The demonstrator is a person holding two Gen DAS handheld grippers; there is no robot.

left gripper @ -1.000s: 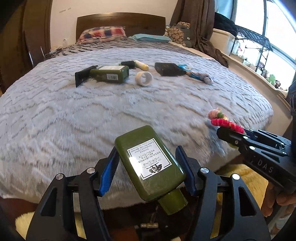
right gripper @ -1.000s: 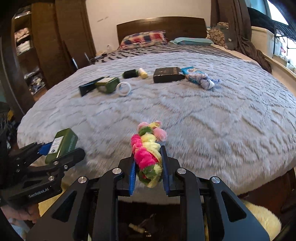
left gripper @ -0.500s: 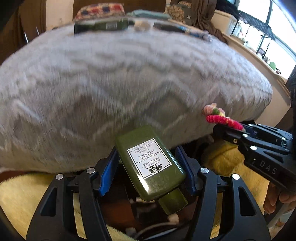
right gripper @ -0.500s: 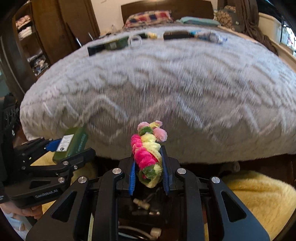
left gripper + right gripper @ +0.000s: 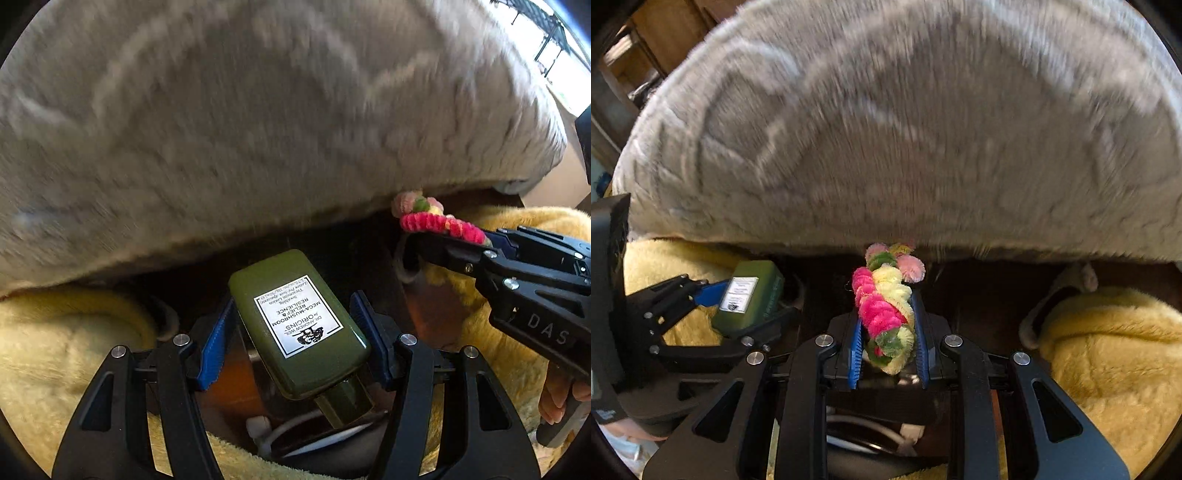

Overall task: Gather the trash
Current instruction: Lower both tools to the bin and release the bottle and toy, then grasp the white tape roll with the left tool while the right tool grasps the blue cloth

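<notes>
My left gripper (image 5: 295,325) is shut on a dark green bottle (image 5: 295,325) with a white label, its cap pointing back toward the camera. It also shows at the left of the right wrist view (image 5: 746,295). My right gripper (image 5: 888,325) is shut on a twisted pink, yellow and green pipe-cleaner bundle (image 5: 882,306), which also shows in the left wrist view (image 5: 439,221). Both grippers are low, just below the hanging edge of the grey blanket (image 5: 258,110), over a dark gap above the floor.
Yellow fluffy rugs lie on the floor at the left (image 5: 55,350) and at the right (image 5: 1108,350). White cables (image 5: 266,432) lie in the dark gap below the grippers. The bed's front edge (image 5: 886,147) fills the upper view.
Both grippers have dropped from above the bed to below its front edge, still holding their items. The bed top and the things on it have gone out of view.
</notes>
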